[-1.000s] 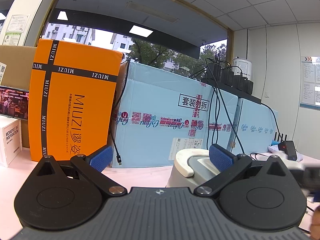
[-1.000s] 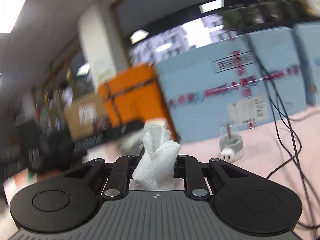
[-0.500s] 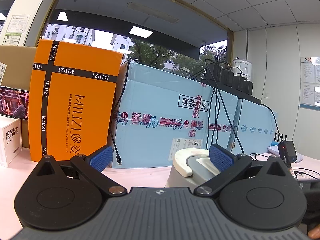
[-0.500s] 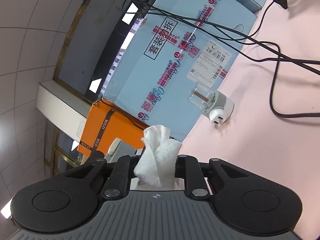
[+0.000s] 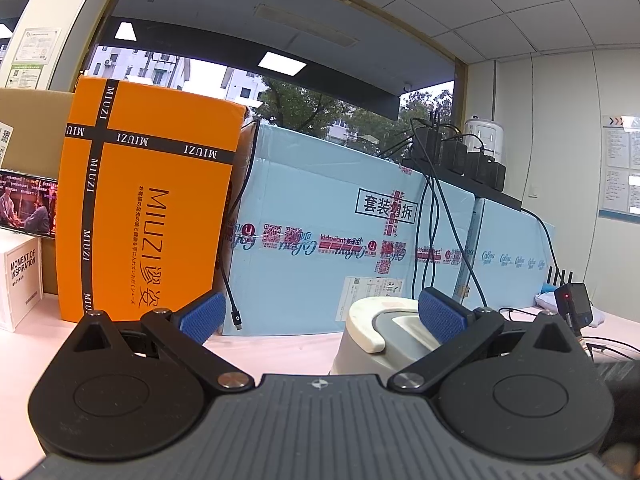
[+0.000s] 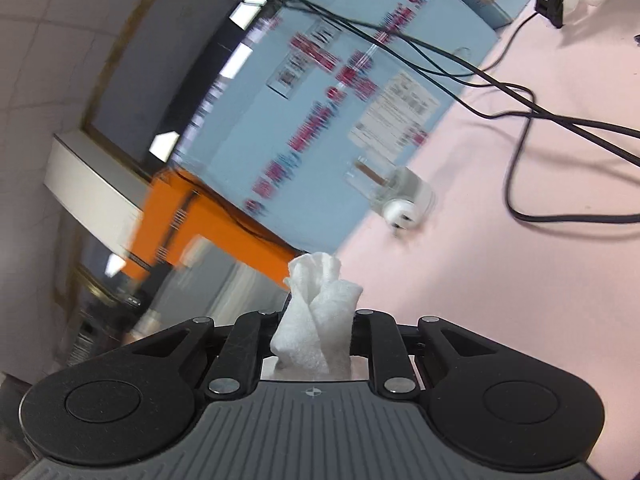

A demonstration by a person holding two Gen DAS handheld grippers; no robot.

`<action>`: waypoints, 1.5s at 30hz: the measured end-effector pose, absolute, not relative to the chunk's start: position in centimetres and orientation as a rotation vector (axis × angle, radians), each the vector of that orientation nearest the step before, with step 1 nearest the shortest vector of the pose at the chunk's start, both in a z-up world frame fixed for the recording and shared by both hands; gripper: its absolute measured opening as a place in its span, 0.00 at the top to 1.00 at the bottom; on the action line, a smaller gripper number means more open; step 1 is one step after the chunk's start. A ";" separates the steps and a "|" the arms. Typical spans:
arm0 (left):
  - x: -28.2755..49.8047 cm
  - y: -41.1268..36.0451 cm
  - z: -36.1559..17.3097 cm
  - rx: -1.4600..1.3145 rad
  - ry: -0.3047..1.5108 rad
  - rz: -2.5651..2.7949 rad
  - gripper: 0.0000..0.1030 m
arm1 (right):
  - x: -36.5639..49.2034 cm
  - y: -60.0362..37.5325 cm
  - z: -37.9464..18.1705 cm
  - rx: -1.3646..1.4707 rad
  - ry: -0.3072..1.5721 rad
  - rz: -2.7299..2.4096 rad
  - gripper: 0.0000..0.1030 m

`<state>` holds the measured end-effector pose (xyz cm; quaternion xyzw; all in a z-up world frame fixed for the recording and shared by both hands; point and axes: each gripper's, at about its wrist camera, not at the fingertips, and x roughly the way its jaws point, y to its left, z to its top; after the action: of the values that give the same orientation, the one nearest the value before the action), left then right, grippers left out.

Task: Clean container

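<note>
The left gripper [image 5: 320, 316] is seen with its jaws spread wide, nothing pressed between its blue ribbed pads [image 5: 440, 314]. The grey round container with a cream-white rim [image 5: 370, 334] stands on the pale pink bench [image 5: 280, 350], partly between the two pads and closer to the right-hand one; whether that pad touches it cannot be told. Behind the container a large light-blue cardboard box with red printed tape [image 5: 320, 248] is stood on the bench, and to its left a tall orange box crossed by black bands [image 5: 148, 200] is placed upright. A black cable with a plug end [image 5: 236, 280] hangs down between the two boxes. A small white box with black lettering [image 5: 20, 280] is seen at the far left, and a black device with a red light [image 5: 576, 306] sits at the right.

The right gripper [image 6: 316, 320] is clenched on a twisted white cloth wad [image 6: 316, 312], which stands out forward beyond the fingers. This view is rolled steeply, so the bench [image 6: 500, 300] runs slantwise, and the background is blurred. A small clear plastic piece with a white base [image 6: 400, 196] lies on the bench near the blue box [image 6: 340, 80], and black cables [image 6: 520, 120] are looped across the pink surface. The container cannot be made out clearly in this view.
</note>
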<state>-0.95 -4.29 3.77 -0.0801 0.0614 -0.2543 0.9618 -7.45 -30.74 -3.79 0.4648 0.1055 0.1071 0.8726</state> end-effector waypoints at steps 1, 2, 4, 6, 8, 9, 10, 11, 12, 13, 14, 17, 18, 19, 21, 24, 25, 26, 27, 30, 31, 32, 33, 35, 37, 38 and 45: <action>-0.9 -4.3 3.8 -0.162 0.125 -0.515 0.00 | -7.9 -30.9 -3.2 0.986 0.184 0.249 0.84; -0.9 -4.3 3.8 -0.163 0.125 -0.515 0.00 | -8.2 -31.0 -2.8 0.995 0.151 0.275 0.85; -0.9 -4.3 3.7 -0.163 0.125 -0.515 0.00 | -8.8 -31.0 -2.0 1.006 0.100 0.322 0.85; -0.9 -4.3 3.8 -0.162 0.125 -0.515 0.00 | -8.8 -30.7 -1.7 1.000 0.091 0.350 0.85; -0.8 -4.3 3.8 -0.162 0.126 -0.520 0.00 | -8.4 -30.4 -2.0 1.006 0.111 0.354 0.85; -0.8 -4.3 3.8 -0.166 0.128 -0.523 0.00 | -8.3 -30.4 -2.3 1.017 0.120 0.351 0.85; -0.8 -4.3 3.7 -0.168 0.128 -0.523 0.00 | -8.2 -30.4 -2.6 1.029 0.128 0.348 0.85; -0.9 -4.4 3.7 -0.166 0.126 -0.522 0.00 | -8.1 -30.4 -2.9 1.040 0.140 0.349 0.85; -0.9 -4.4 3.7 -0.163 0.124 -0.524 0.00 | -8.0 -30.5 -3.2 1.052 0.149 0.348 0.85; -0.9 -4.4 3.7 -0.161 0.124 -0.526 0.00 | -8.0 -30.5 -3.5 1.066 0.155 0.347 0.84; -0.9 -4.5 3.7 -0.160 0.123 -0.528 0.00 | -8.0 -30.6 -3.8 1.076 0.161 0.347 0.84; -1.0 -4.5 3.7 -0.158 0.121 -0.528 0.00 | -8.2 -30.9 -5.0 1.132 0.187 0.344 0.84; -1.0 -4.5 3.7 -0.158 0.120 -0.528 0.00 | -8.2 -31.0 -5.3 1.142 0.198 0.338 0.84; -1.0 -4.5 3.7 -0.159 0.120 -0.529 0.00 | -8.2 -31.0 -5.6 1.150 0.209 0.331 0.84; -1.0 -4.6 3.7 -0.160 0.120 -0.529 0.00 | -8.3 -31.0 -5.9 1.135 0.238 0.316 0.84; -1.1 -4.6 3.6 -0.158 0.117 -0.525 0.00 | -8.2 -30.8 -6.1 1.097 0.289 0.291 0.84; -1.1 -4.6 3.6 -0.156 0.116 -0.523 0.00 | -8.2 -30.6 -6.0 1.071 0.302 0.283 0.84; -1.1 -4.6 3.6 -0.156 0.115 -0.521 0.00 | -8.2 -30.5 -5.8 1.032 0.308 0.277 0.84; -1.2 -4.6 3.6 -0.155 0.113 -0.522 0.00 | -8.2 -30.3 -5.5 0.985 0.318 0.269 0.84; -1.4 -4.5 3.7 -0.150 0.111 -0.531 0.00 | -7.9 -29.4 -4.7 0.832 0.376 0.249 0.84; -1.5 -4.5 3.7 -0.145 0.108 -0.538 0.00 | -7.8 -29.0 -4.6 0.782 0.414 0.246 0.84; -1.6 -4.4 3.8 -0.138 0.106 -0.543 0.00 | -7.8 -28.8 -4.6 0.752 0.439 0.246 0.84; -1.8 -4.2 3.9 -0.131 0.104 -0.549 0.00 | -8.0 -28.5 -4.7 0.734 0.450 0.251 0.84; -2.3 -3.6 4.1 -0.131 0.095 -0.549 0.00 | -8.8 -28.0 -4.2 0.685 0.447 0.278 0.84; -2.8 -2.7 4.3 -0.142 0.095 -0.560 0.00 | -9.9 -27.2 -3.4 0.617 0.425 0.310 0.84; -3.0 -2.2 4.4 -0.145 0.104 -0.575 0.00 | -10.3 -26.7 -3.1 0.582 0.420 0.322 0.85; -3.0 0.2 3.8 -0.067 0.289 -0.770 0.00 | -11.1 -22.2 -2.6 0.305 0.461 0.343 0.85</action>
<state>-3.01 0.17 3.85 -0.0327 0.1406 -0.3740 0.9161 -11.10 -22.22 -2.61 0.1498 0.2264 0.1684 0.9476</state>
